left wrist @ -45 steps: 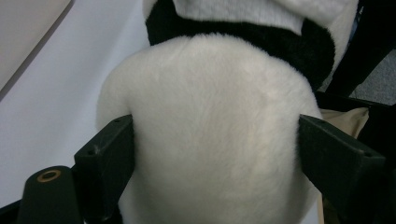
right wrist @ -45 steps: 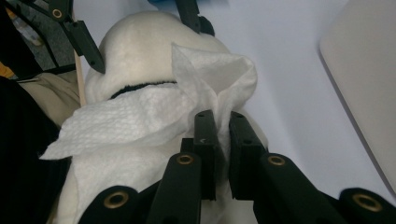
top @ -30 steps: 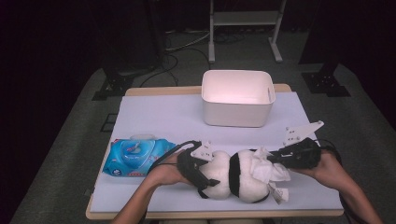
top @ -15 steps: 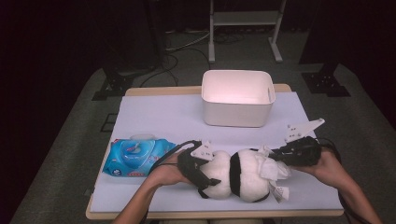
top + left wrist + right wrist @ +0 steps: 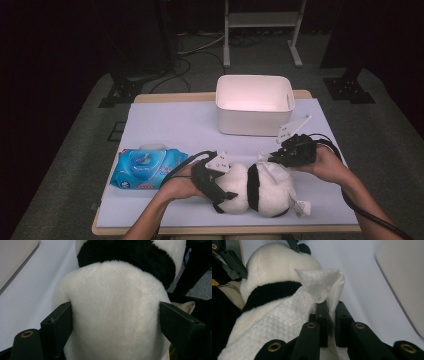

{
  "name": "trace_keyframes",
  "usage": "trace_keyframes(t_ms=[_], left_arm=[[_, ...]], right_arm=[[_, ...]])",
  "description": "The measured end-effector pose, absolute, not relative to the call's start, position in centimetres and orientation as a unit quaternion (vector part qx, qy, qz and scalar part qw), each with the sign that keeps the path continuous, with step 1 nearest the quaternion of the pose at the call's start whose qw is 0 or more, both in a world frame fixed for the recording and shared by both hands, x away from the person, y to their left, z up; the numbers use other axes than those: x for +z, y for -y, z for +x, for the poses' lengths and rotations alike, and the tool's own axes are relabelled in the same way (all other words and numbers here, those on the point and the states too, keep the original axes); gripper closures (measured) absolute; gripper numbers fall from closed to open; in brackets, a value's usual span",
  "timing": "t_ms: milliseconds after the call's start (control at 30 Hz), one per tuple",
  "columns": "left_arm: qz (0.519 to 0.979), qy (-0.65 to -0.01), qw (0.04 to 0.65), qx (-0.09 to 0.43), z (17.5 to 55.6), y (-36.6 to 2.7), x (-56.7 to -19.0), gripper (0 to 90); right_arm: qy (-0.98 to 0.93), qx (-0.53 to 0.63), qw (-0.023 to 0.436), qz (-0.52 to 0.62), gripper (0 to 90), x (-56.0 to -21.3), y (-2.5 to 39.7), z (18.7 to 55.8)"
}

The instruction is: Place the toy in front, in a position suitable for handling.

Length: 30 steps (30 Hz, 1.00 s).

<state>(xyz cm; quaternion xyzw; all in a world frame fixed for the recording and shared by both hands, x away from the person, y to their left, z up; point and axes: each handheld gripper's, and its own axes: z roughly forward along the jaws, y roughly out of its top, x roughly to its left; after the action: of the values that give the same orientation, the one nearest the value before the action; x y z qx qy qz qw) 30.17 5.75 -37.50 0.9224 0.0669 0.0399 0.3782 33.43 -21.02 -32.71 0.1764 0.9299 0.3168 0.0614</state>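
Observation:
A black-and-white plush panda [image 5: 255, 190] lies on its side near the table's front edge. My left gripper [image 5: 212, 182] grips its white head end; in the left gripper view the jaws press into the plush panda [image 5: 115, 322] on both sides. A white wet wipe [image 5: 272, 170] lies over the toy's body. My right gripper [image 5: 280, 156] is shut on a bunched corner of that wet wipe [image 5: 322, 287], which spreads across the plush panda [image 5: 272, 292] in the right gripper view.
A blue pack of wet wipes [image 5: 145, 169] lies at the left on the pale mat [image 5: 170, 125]. A white rectangular bin [image 5: 254, 104] stands at the back centre. A cable [image 5: 360, 212] trails from the right gripper past the table's front edge.
The right gripper has shifted slightly up and back with the wipe across the panda's body. The left gripper and the toy have stayed in place.

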Motion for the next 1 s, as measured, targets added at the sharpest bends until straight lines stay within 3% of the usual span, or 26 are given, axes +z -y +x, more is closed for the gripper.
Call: trace_keyframes(t_ms=[400, 767, 1000], left_arm=[[0.921, -0.073, 0.381, 0.038, 30.2, -4.7, -37.5, 15.8], [0.920, -0.071, 0.383, 0.032, 30.4, -3.2, -37.5, 15.4], [0.916, -0.075, 0.393, 0.026, 30.8, -3.7, -37.3, 9.8]], right_arm=[[-0.942, 0.306, 0.048, 0.131, 82.9, -32.8, 17.9, 32.6], [-0.942, 0.306, 0.050, 0.127, 82.9, -33.2, 18.6, 30.8], [-0.939, 0.314, 0.052, 0.134, 82.7, -33.4, 19.8, 30.8]])
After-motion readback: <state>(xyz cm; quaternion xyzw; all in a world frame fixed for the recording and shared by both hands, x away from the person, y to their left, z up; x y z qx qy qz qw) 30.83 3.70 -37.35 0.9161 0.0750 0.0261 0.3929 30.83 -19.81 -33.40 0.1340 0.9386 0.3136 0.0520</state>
